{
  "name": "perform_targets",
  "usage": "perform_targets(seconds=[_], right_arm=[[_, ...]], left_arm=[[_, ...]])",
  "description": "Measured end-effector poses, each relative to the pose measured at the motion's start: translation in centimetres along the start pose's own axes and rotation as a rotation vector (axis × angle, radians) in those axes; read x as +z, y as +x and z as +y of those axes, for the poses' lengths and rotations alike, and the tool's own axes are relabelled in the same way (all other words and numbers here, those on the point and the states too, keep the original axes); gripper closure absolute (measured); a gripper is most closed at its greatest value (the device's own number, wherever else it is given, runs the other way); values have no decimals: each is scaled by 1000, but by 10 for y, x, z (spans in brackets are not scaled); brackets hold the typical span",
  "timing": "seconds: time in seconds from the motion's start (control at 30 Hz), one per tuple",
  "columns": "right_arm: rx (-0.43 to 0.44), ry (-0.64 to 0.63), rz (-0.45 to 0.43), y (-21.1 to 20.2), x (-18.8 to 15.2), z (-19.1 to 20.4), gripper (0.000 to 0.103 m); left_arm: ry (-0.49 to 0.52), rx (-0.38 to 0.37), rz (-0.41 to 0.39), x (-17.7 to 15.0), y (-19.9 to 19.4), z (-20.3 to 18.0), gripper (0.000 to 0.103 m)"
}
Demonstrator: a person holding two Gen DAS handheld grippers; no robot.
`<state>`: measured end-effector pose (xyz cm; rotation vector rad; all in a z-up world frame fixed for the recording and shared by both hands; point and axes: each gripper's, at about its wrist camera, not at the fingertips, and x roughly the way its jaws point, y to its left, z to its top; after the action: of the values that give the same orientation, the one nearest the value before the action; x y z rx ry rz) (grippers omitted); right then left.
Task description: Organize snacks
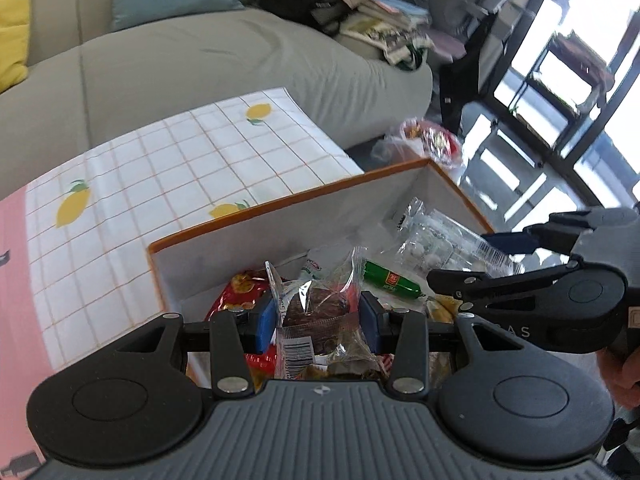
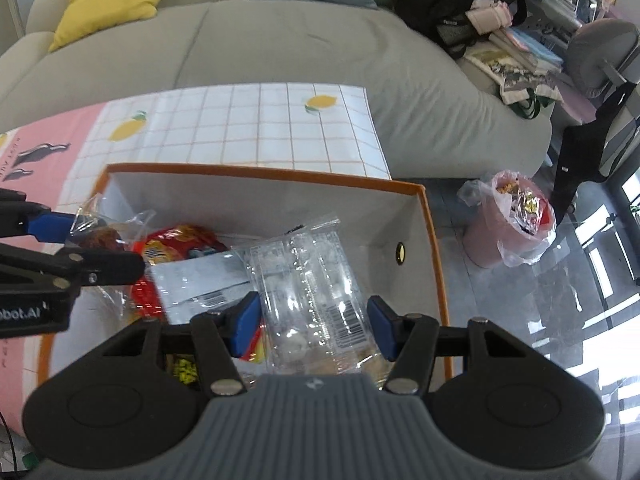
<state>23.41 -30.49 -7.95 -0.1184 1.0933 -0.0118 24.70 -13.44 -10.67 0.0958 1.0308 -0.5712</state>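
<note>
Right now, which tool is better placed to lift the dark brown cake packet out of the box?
Left. The left tool already brackets the brown cake packet, while the right tool sits around a clear candy packet.

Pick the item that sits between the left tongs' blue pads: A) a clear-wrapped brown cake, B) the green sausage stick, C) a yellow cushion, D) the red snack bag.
A: in the left wrist view the left tongs bracket the clear-wrapped brown cake, while the green sausage stick lies farther back in the orange-rimmed box.
</note>
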Motion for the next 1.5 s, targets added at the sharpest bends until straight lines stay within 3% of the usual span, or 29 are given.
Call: perform_targets(seconds=[0.2,0.67,0.87,1.07,1.13,1.5], right_arm=[[-60,-76,45,33,8,-4,46],[-59,-119,120,86,14,-15,45],[-47,-126,140,88,15,-12,44],[-11,-61,142,83,19,-18,42],[-6,-61,138,78,21,-17,36],[-5,-3,81,23,27,-8,21]], left_arm=[[82,31,63,9,37,-9,54],[175,75,192,18,88,-4,53],[212,117,206,19,96,-10,41],[222,110,190,20,88,-13,29],[221,109,174,21,81,-13,24],[215,111,77,22,14,-14,24]])
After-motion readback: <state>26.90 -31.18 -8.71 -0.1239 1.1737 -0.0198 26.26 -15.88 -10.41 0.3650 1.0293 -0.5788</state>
